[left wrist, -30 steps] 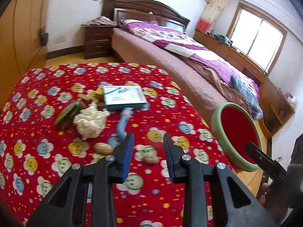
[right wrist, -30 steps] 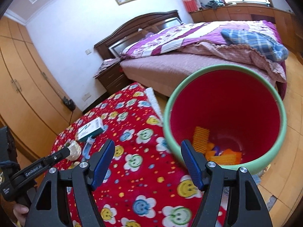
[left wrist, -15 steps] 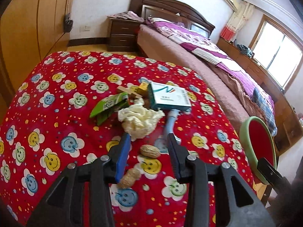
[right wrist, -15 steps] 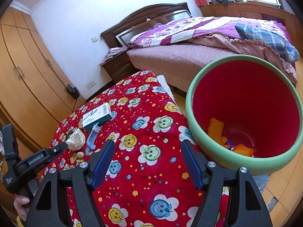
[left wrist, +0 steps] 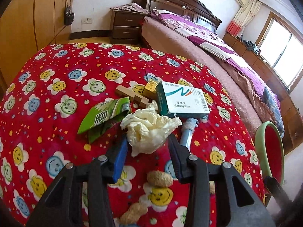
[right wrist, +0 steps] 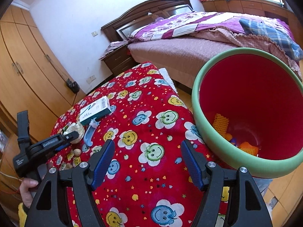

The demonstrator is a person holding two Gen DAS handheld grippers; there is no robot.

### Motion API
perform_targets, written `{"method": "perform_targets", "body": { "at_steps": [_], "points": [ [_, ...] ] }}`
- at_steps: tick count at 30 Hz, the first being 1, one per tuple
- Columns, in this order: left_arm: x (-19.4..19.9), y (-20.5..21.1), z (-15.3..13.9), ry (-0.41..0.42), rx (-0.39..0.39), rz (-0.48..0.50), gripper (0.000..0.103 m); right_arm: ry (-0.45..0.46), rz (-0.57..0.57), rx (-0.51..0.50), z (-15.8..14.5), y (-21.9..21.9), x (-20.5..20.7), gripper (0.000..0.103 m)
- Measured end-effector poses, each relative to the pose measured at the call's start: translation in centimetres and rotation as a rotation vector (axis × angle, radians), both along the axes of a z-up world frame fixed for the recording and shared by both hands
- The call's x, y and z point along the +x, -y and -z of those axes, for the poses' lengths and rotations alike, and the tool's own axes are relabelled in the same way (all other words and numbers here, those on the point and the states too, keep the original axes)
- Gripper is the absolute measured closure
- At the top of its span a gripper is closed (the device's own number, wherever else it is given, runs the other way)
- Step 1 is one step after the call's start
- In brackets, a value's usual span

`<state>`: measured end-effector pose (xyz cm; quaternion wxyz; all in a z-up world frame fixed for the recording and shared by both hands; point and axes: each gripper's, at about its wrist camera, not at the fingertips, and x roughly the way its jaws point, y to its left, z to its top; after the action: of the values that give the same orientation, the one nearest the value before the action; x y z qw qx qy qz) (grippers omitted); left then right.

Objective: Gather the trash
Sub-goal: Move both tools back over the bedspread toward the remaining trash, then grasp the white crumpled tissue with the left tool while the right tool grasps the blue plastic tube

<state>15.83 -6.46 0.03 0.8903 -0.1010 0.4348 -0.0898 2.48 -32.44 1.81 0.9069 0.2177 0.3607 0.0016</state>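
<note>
A crumpled pale tissue [left wrist: 149, 130] lies on the red smiley-print tablecloth [left wrist: 56, 87]. Its near end sits between the fingertips of my left gripper [left wrist: 147, 143], whose pads stand apart from it. Around it lie a green packet [left wrist: 106, 115], a white-and-teal medicine box [left wrist: 181, 98], a wooden piece [left wrist: 130, 96], a blue plastic piece [left wrist: 186, 132] and peanuts [left wrist: 160, 178]. My right gripper [right wrist: 147, 145] hovers open over the cloth with nothing in it. The green-rimmed red bin [right wrist: 197, 94] stands at its right, with orange scraps [right wrist: 220, 123] inside. The right wrist view also shows my left gripper [right wrist: 74, 135] at the tissue [right wrist: 76, 128].
The bin [left wrist: 258, 141] stands beyond the table's right edge, over the wooden floor. A bed [right wrist: 180, 51] and a nightstand [left wrist: 125, 28] stand behind the table, and a wardrobe [right wrist: 22, 71] fills the left. A hand [right wrist: 28, 187] holds the left gripper's handle.
My left gripper has moved forward and down to the tissue, and its jaws have widened. In the right wrist view the bin has slid right and more of the table shows.
</note>
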Motion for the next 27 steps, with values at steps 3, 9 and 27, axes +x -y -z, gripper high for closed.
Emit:
{"method": "perform_targets", "body": {
  "at_steps": [3,9,27],
  "points": [
    [0.2,0.0,0.4,-0.003,0.001,0.000,0.069,-0.005,-0.003,0.005,0.1,-0.1,0.1,0.030],
    [-1.1,-0.3,-0.6,0.037,-0.029,0.024,0.076,0.008,-0.015,-0.005,-0.5,-0.7,-0.1,0.030],
    [-5.7,-6.1,-4.7,0.116,-0.002,-0.078,0.076,0.014,-0.164,-0.027,-2.6,-7.2,2.9,0.030]
  ]
}}
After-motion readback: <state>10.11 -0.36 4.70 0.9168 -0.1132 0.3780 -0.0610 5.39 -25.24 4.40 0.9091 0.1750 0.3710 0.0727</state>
